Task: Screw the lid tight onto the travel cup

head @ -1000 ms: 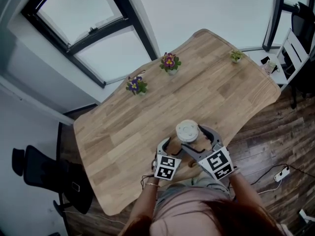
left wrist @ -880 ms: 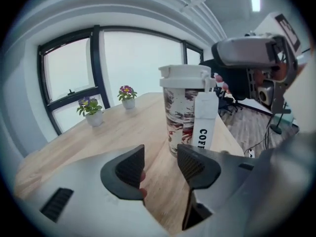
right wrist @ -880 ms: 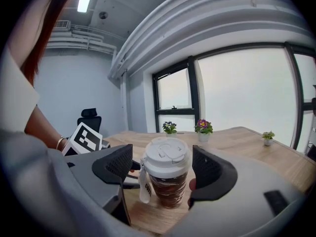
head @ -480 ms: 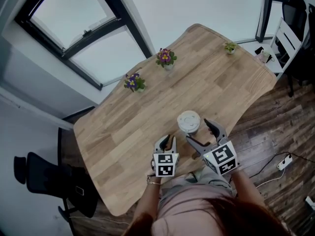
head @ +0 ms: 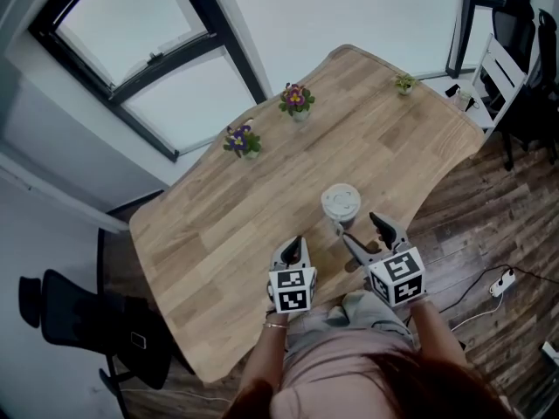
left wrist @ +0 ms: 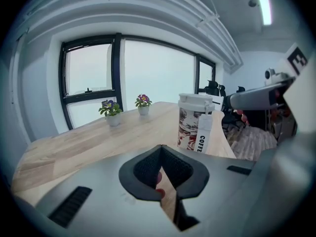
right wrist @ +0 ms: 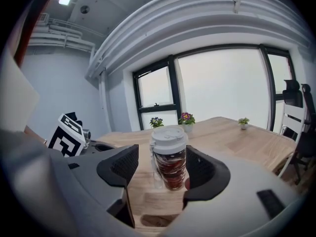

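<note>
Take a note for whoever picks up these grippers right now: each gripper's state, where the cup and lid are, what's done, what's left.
Left gripper: shut, empty, short of the cup.
Right gripper: fingers closing on nothing; the cup stands just ahead, untouched.
Red-patterned travel cup: upright on the light wooden table near the person's edge, white lid seated on top.
Done: lid is on; tightness can't be judged.
Left: probably steady the cup, grip the lid, twist it tight.
</note>
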Motion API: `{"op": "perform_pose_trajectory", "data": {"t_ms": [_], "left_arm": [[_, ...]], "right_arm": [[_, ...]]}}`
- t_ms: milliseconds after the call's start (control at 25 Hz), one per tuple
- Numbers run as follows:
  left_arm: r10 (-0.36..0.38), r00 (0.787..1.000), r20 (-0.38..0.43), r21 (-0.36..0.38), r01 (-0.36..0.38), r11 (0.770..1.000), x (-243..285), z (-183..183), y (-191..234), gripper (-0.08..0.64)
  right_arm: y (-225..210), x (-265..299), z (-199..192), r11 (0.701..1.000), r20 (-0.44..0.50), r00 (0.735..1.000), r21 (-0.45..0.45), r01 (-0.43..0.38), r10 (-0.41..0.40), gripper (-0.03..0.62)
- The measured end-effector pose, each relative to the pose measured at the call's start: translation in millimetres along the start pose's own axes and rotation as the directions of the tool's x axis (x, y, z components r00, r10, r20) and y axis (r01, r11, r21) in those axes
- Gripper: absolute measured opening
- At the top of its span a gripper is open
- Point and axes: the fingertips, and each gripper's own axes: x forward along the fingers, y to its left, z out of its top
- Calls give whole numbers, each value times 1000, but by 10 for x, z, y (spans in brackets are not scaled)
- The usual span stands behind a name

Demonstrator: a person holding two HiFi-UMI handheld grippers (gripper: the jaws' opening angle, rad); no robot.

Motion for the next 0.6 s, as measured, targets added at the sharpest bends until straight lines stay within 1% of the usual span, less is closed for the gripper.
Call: {"op": "perform_pose_trajectory", "data": {"t_ms": [80,120,160,240,280,360,440,600], "left_arm": [[-14,1000,26,-8,15,1000,-72,62,-13,2],[-26,999,36,-10,26,1000,-110,95,-24,1],[-42,998,44,-9,42,999,-149,129,-42,1],[-79,995,62,3,79,997,-231,199,-88,1],[-93,993,75,7,93,996,-279,237,-104,2],[-105,989,105,5,105,994,-389,313,-115,2],[-111,985,132,5,112,994,-496,373,-119,2],[-136,977,165,4,137,991,-680,442,-123,2]], "right_arm": [[17,-39,-10,1000,1,1000,2,19,-19,271],[28,-60,-7,1000,3,1000,3,30,-30,226],[42,-81,0,999,6,999,3,39,-39,202],[78,-120,23,998,12,998,-2,55,-55,198],[98,-140,37,998,16,998,-7,64,-64,184],[140,-182,68,997,25,996,-14,81,-81,150],[190,-223,99,996,34,995,-17,91,-90,130],[290,-298,149,993,54,992,-28,118,-116,78]]}}
